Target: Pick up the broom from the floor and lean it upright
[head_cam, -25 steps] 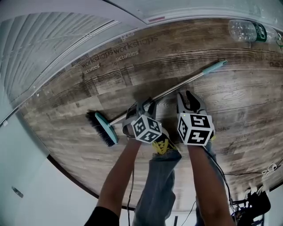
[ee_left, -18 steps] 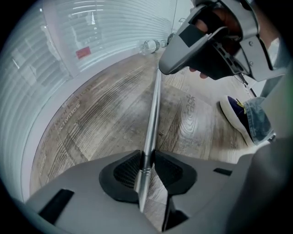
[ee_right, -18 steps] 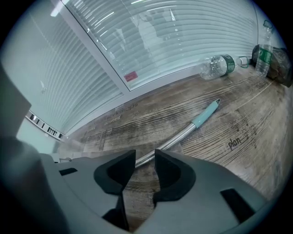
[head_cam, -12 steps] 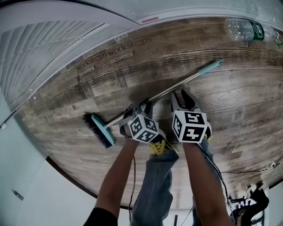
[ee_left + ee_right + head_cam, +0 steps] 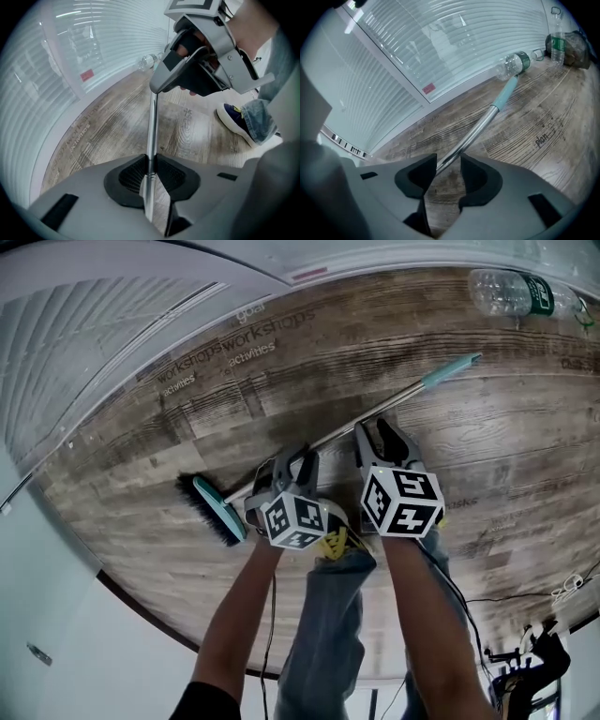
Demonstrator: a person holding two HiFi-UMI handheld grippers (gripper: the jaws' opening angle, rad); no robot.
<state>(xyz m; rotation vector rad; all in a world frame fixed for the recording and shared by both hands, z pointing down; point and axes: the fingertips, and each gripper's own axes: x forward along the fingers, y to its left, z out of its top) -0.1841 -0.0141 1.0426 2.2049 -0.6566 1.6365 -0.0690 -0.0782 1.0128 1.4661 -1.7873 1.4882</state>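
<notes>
A: Where's the broom?

B: Along the floor, its handle slanting from centre left to upper right. The left claw has just closed on it. The right claw, just widened, straddles it nearer the grip.

Office-type space here, folks: wood-look plank floor printed with the words "workshops", "activities" and "plan", white slatted blinds running along one side.
</notes>
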